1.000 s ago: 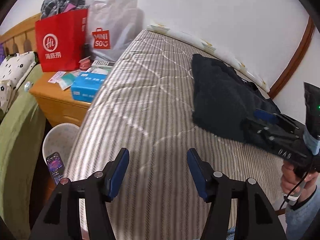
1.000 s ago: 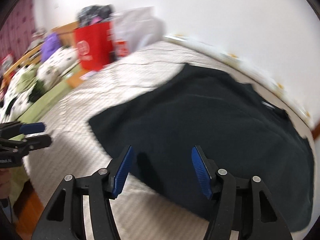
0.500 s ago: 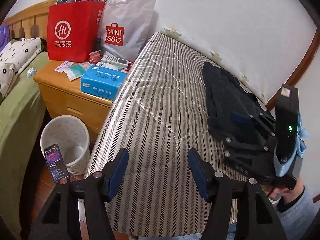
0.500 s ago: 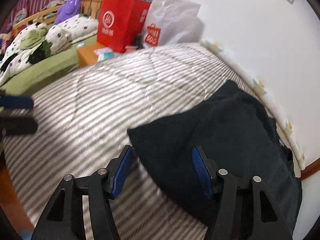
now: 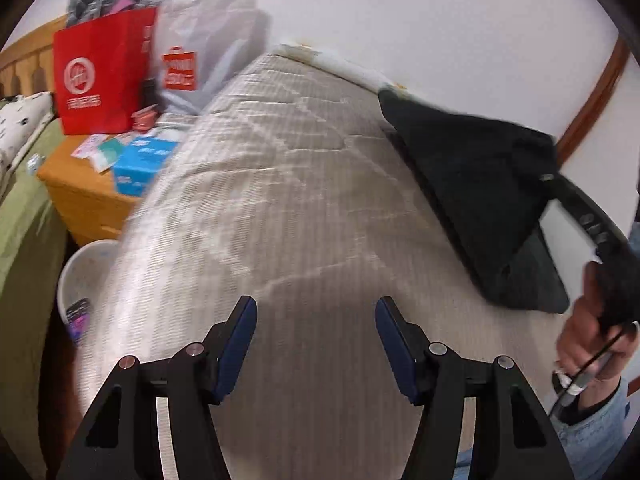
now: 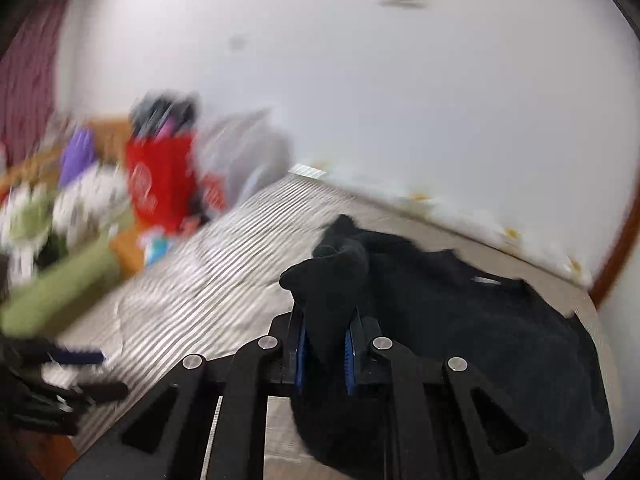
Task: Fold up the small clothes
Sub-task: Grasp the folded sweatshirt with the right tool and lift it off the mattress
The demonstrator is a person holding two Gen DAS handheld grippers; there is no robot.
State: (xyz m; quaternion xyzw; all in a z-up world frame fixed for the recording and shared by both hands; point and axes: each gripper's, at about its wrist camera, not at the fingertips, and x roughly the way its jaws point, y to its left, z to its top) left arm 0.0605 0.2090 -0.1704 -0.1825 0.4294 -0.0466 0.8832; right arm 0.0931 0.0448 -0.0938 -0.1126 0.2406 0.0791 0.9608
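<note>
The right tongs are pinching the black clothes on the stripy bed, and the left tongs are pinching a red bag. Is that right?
Not quite. The left tongs are open with nothing in them, over the stripy bed; the red bag stands far off, as the left wrist view shows. The right tongs are closing on the black clothes.

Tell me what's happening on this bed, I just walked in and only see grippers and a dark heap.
A person is folding a black garment on the striped mattress, holding a gripper in each hand. The right gripper is closing its jaws on a bunched edge of the garment and has it raised off the mattress; the rest lies near the wall. The left gripper is open and empty, above bare mattress. No fold is finished yet.
</note>
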